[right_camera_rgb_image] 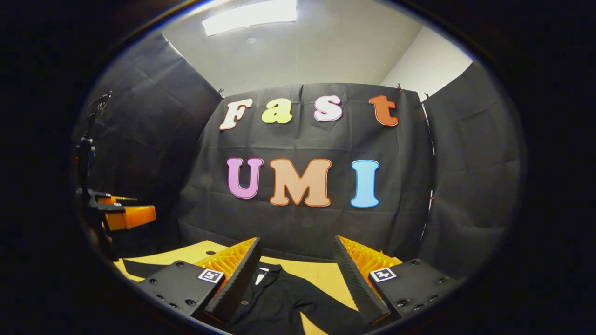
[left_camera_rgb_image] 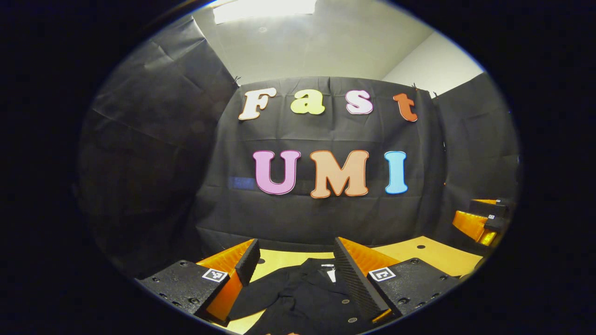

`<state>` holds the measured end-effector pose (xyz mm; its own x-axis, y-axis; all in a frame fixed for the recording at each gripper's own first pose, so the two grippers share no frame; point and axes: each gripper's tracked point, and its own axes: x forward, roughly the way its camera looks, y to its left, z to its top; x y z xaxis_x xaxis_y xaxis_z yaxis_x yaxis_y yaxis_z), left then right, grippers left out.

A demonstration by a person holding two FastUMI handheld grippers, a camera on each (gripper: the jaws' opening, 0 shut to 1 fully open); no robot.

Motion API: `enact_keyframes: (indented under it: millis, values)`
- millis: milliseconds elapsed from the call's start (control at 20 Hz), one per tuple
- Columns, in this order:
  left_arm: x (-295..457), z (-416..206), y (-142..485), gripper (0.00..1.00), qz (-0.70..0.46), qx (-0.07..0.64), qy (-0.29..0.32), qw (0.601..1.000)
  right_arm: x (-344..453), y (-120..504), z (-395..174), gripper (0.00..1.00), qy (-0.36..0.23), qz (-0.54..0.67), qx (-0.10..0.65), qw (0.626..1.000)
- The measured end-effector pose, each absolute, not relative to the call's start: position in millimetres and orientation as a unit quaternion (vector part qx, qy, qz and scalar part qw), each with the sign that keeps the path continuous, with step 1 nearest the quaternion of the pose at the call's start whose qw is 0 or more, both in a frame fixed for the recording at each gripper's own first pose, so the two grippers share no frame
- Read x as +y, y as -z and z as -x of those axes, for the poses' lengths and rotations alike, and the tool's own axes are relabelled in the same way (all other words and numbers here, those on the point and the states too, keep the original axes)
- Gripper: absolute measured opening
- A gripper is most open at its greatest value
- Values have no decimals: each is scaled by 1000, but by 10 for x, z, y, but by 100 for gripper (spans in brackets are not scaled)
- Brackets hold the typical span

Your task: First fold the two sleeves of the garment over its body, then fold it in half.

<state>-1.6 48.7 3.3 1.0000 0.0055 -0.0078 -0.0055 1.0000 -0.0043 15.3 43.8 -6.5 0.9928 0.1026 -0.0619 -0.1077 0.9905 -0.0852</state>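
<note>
Left gripper (left_camera_rgb_image: 294, 260): bottom centre of left gripper view, jaws spread, nothing between them.
Right gripper (right_camera_rgb_image: 296, 260): bottom centre of right gripper view, jaws spread, empty.
Garment (left_camera_rgb_image: 302, 298): black, flat on table (left_camera_rgb_image: 433, 256), bottom of both views.
Room: bare tabletop beside the garment's edges.

Ahead of your fingers hangs a creased black cloth wall (left_camera_rgb_image: 326, 214), with more black cloth panels (right_camera_rgb_image: 470, 186) to either side. Above it you see a pale plaster ceiling (left_camera_rgb_image: 326, 42) and a bright rectangular ceiling light (right_camera_rgb_image: 251, 16). Below lies a yellow wooden tabletop (left_camera_rgb_image: 433, 256).
</note>
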Motion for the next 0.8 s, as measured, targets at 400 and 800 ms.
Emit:
enact_keyframes:
  millis: [400,800]
  values:
    - [153,-55,35,94,3,11,2,1000,-691,792,-212,98,-7,78,143,987]
    - [-351,-86,216,94,5,28,1,1000,-1496,1869,-29,98,4,49,300,953]
